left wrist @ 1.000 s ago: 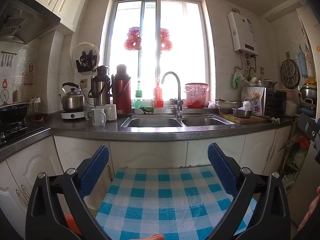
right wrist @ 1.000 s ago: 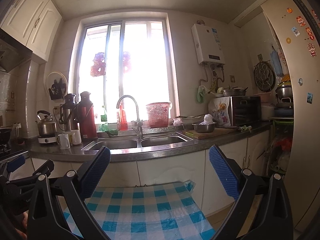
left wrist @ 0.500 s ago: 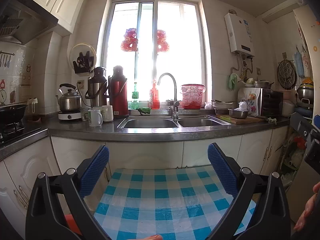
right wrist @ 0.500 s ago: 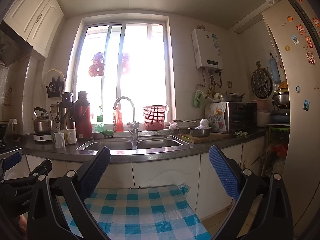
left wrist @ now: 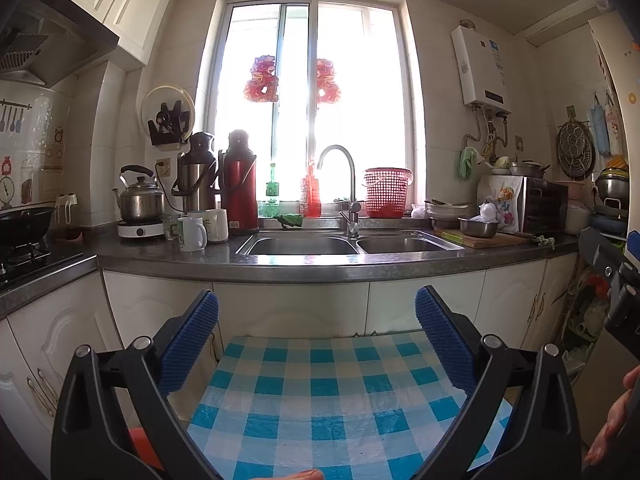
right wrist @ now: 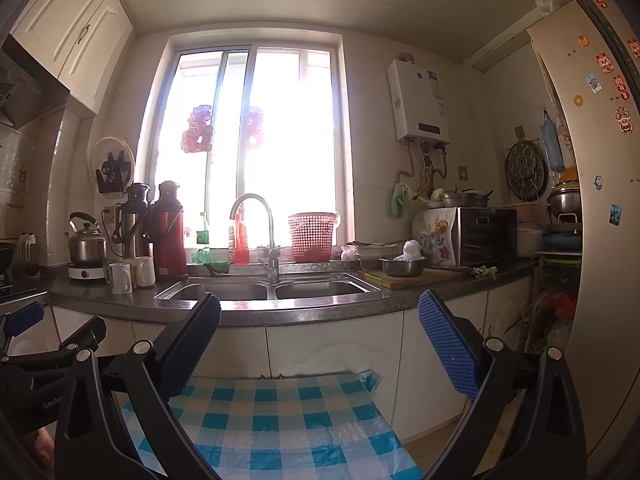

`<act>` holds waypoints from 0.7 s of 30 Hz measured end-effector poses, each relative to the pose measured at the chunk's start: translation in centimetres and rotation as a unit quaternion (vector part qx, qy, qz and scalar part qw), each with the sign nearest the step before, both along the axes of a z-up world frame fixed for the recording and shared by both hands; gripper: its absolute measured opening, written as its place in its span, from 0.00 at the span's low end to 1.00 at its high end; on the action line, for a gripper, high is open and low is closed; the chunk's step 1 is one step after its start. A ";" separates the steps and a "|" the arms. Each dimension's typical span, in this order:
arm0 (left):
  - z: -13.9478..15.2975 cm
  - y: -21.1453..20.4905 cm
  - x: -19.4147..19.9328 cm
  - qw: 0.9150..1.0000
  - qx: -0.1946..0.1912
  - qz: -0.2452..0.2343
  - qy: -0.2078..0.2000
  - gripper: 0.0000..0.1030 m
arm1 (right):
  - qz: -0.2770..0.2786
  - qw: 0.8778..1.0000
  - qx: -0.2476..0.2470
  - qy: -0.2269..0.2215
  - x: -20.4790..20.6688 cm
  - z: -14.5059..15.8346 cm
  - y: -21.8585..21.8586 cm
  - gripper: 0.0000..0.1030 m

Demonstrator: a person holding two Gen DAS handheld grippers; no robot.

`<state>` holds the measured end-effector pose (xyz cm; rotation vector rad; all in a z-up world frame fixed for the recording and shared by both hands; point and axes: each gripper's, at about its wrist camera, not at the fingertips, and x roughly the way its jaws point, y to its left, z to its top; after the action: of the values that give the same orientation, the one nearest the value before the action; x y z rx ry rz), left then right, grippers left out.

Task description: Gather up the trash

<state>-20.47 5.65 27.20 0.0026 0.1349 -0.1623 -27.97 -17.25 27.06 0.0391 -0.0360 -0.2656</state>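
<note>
Both tongs hover over a blue-and-white checked cloth in front of a kitchen table. The left tongs (left wrist: 316, 336) stand wide apart, blue pads empty, with the checked cloth (left wrist: 332, 396) spread below and between them. The right tongs (right wrist: 320, 338) are likewise spread wide and grip nothing, above the same cloth at 6 o'clock in the right wrist view. The right tongs also show at 3 o'clock in the left wrist view, with the person's fingers (left wrist: 612, 420) just below them; the left tongs appear at 9 o'clock in the right wrist view.

Beyond, the dark table (left wrist: 304, 264) carries a double steel sink (left wrist: 348, 244) under a curved tap (left wrist: 344, 184). At 10 o'clock in the left wrist view stand a kettle (left wrist: 140, 196), a red flask (left wrist: 240, 184) and white mugs (left wrist: 192, 232). A red basket (left wrist: 386, 192) sits on the sill at 1 o'clock. A small crumpled green scrap (right wrist: 484, 271) lies on the table at 3 o'clock in the right wrist view, near a steel bowl (right wrist: 402, 266) holding a white bag; whether it is trash cannot be told.
</note>
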 end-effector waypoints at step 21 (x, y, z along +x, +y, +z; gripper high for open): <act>-1.2 -0.4 1.4 1.000 0.004 0.005 0.014 0.96 | 0.017 1.000 -0.001 0.013 1.7 -1.0 0.1 0.95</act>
<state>-19.05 5.23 25.96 0.0078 0.1638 -0.1510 -26.27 -17.16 26.06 0.0335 -0.0095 -0.2316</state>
